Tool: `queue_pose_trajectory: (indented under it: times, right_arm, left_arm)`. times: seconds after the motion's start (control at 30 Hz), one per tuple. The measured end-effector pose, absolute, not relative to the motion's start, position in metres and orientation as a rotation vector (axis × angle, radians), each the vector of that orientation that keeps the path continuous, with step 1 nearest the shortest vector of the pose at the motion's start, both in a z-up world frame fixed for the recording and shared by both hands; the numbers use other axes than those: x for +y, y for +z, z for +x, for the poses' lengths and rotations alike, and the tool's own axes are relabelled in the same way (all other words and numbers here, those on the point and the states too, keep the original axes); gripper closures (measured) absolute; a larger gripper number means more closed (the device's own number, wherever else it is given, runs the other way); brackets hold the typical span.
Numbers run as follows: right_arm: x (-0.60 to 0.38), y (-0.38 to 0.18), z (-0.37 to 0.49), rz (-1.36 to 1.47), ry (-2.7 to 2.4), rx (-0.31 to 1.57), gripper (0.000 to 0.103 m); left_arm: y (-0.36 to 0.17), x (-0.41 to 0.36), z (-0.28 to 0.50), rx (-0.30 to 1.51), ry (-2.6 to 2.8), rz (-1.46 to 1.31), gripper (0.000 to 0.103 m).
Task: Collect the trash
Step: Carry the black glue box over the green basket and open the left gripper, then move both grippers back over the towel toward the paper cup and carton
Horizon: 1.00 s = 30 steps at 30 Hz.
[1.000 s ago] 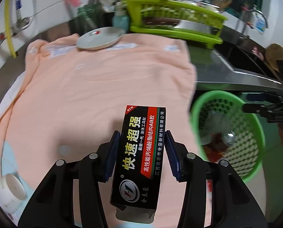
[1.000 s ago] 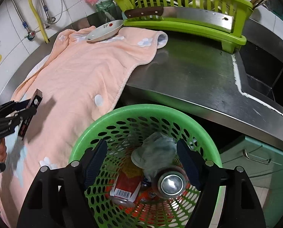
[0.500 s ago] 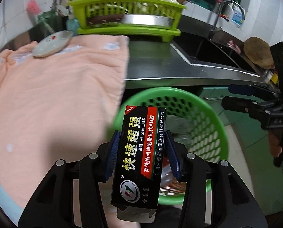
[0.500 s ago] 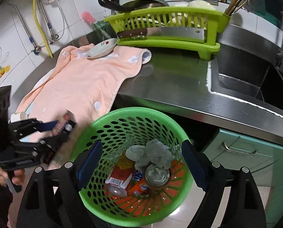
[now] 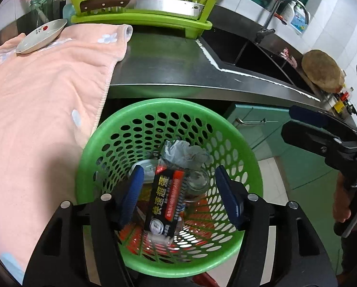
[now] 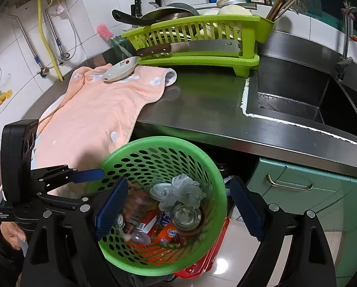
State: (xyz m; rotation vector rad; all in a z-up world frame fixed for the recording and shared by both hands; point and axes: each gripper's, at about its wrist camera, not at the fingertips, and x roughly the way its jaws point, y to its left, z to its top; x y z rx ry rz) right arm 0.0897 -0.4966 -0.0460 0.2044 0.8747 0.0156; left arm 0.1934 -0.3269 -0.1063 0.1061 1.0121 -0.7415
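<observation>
A green perforated trash basket [image 5: 101, 143] stands on the floor below the counter edge; it also shows in the right wrist view [image 6: 216, 172]. My left gripper [image 5: 179, 196] is open right above it. The black glue box [image 5: 166, 203] is free of the jaws and drops inside the basket. In the basket lie a crumpled grey bag [image 6: 185, 191], a tin can [image 6: 186, 215] and an orange bottle [image 6: 170, 233]. My right gripper [image 6: 176, 212] is open and empty over the basket. The left gripper shows at the basket's left rim in the right wrist view [image 6: 87, 175].
A peach towel [image 5: 42, 91] covers the steel counter [image 5: 178, 71], with a small plate [image 5: 42, 35] on it. A lime dish rack [image 6: 197, 35] with a cleaver stands behind. A sink [image 6: 298, 95] lies to the right. Green cabinet doors [image 6: 310, 191] are below.
My left gripper swung from over the towel to above the basket, then opened. The black glue box left the jaws and falls into the basket. The right gripper backed off slightly.
</observation>
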Motion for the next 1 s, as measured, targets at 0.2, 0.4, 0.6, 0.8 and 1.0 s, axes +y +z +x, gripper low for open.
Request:
queue_pose_trajectory:
  times: [0.2, 0.4, 0.6, 0.8, 1.0]
  right_arm:
    - [-0.489, -0.046, 0.091, 0.199, 0.039, 0.875, 0.019]
    - [-0.469, -0.042, 0.095, 0.183, 0.081, 0.87, 0.019]
    - [-0.438, -0.04, 0.105, 0.162, 0.141, 0.869, 0.019]
    - [-0.395, -0.038, 0.119, 0.13, 0.225, 0.873, 0.019]
    - [-0.341, -0.039, 0.135, 0.093, 0.33, 0.884, 0.019]
  left_arm:
    - [-0.099, -0.315, 0.188, 0.994, -0.722, 0.113, 0.041]
    - [-0.084, -0.28, 0.185, 0.954, -0.665, 0.11, 0.041]
    - [-0.075, -0.229, 0.18, 0.927, -0.572, 0.088, 0.041]
    - [-0.07, -0.168, 0.173, 0.915, -0.472, 0.05, 0.04]
    - [-0.066, -0.094, 0.162, 0.895, -0.339, -0.006, 0.035]
